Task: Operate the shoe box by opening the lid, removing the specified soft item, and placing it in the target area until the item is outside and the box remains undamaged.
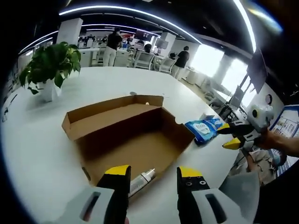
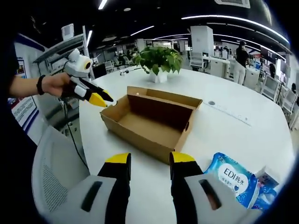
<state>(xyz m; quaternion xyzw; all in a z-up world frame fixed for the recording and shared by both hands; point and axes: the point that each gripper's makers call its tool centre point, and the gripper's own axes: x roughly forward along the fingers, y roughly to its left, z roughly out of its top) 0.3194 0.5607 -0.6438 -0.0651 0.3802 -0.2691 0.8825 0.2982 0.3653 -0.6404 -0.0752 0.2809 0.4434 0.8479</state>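
Note:
The brown cardboard shoe box (image 1: 135, 140) lies open on the white table, its lid flap folded back on the far side. A pale tube (image 1: 141, 181) rests inside near the front wall. A blue soft wipes pack (image 1: 203, 130) lies on the table just right of the box. My left gripper (image 1: 153, 173) stands open at the box's near edge, with nothing between its jaws. My right gripper (image 1: 228, 136) hovers open beside the pack. In the right gripper view the box (image 2: 149, 122) lies ahead of my open right gripper (image 2: 150, 159). There the pack (image 2: 232, 179) is at lower right and the left gripper (image 2: 103, 99) at the box's left corner.
A potted plant (image 1: 49, 63) stands on the table beyond the box, also in the right gripper view (image 2: 159, 58). Grey chairs sit by the table edge (image 2: 53, 175) (image 1: 243, 186). A person's hand (image 2: 56, 84) holds the left gripper. People stand far behind.

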